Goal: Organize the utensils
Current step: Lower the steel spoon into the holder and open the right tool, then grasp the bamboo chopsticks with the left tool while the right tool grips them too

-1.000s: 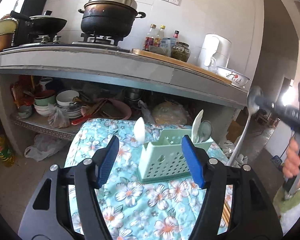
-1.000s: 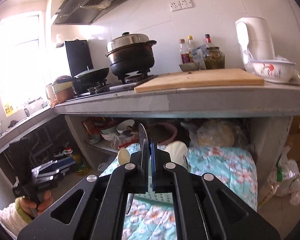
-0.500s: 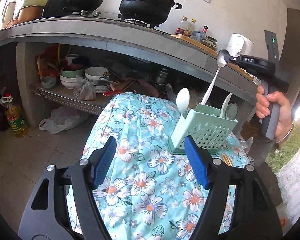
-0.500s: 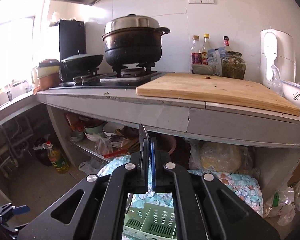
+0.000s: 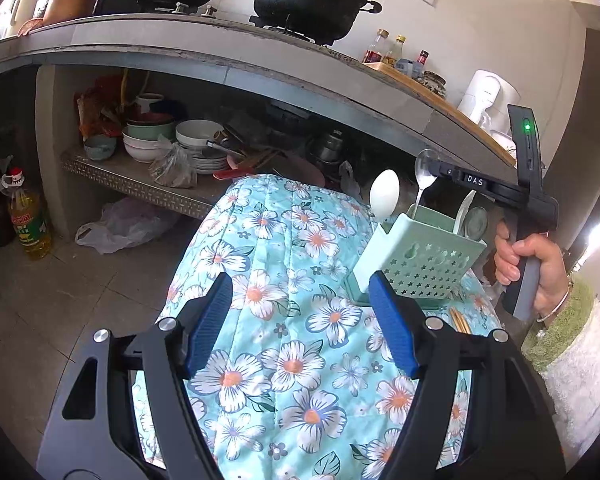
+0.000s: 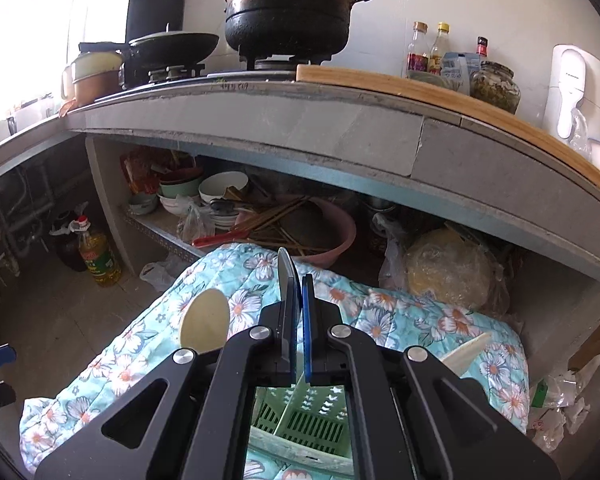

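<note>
Lowering a metal spoon (image 5: 423,176) handle-first, the right gripper (image 6: 296,320) stays clamped on it above the green caddy (image 5: 416,258), aiming between compartments. Left gripper (image 5: 304,320) waits alongside, fingers apart, empty.

daylight everywhere, pretty bright. right wrist view has a blown-out window (image 6: 32,20) glare at upper left, washing out that corner. under the counter it goes shadowy and dim. heavy fisheye bend at the edges, black vignette in corners. the middle looks sharp, no real motion blur.
</note>
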`<action>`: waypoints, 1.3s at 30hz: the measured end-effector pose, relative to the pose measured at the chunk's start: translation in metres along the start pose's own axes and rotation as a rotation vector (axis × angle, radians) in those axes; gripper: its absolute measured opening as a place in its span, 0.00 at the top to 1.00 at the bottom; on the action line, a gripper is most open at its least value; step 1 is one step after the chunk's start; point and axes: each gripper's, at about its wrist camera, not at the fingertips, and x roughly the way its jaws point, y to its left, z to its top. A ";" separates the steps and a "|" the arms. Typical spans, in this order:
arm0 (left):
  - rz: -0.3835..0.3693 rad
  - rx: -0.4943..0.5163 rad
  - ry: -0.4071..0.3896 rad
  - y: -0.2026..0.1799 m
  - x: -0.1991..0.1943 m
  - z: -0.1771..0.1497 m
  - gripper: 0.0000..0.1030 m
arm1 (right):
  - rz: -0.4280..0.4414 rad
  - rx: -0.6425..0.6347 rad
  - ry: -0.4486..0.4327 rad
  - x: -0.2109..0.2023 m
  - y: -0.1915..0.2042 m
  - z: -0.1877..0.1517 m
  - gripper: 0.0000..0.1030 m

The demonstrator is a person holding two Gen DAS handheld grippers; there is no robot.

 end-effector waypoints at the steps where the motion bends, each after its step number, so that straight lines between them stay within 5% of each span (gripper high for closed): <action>1: -0.002 -0.001 0.002 0.000 0.001 0.000 0.35 | 0.012 0.000 0.018 0.002 0.001 -0.003 0.97; 8: -0.006 0.005 0.011 -0.004 0.004 -0.002 0.33 | 0.070 0.036 0.042 -0.009 -0.002 -0.009 0.88; 10: -0.009 0.008 0.013 -0.007 0.005 -0.002 0.33 | 0.085 0.057 0.010 -0.024 -0.006 -0.008 0.77; 20: -0.061 0.063 0.062 -0.035 0.005 -0.013 0.32 | 0.131 0.170 -0.089 -0.124 -0.045 -0.032 0.63; 28: -0.181 0.104 0.178 -0.076 0.026 -0.037 0.31 | 0.026 0.391 0.053 -0.170 -0.108 -0.134 0.62; 34: -0.318 0.129 0.323 -0.123 0.059 -0.067 0.32 | 0.114 0.655 0.280 -0.143 -0.138 -0.241 0.62; 39: -0.491 0.054 0.538 -0.164 0.108 -0.107 0.52 | 0.201 0.832 0.365 -0.114 -0.148 -0.301 0.65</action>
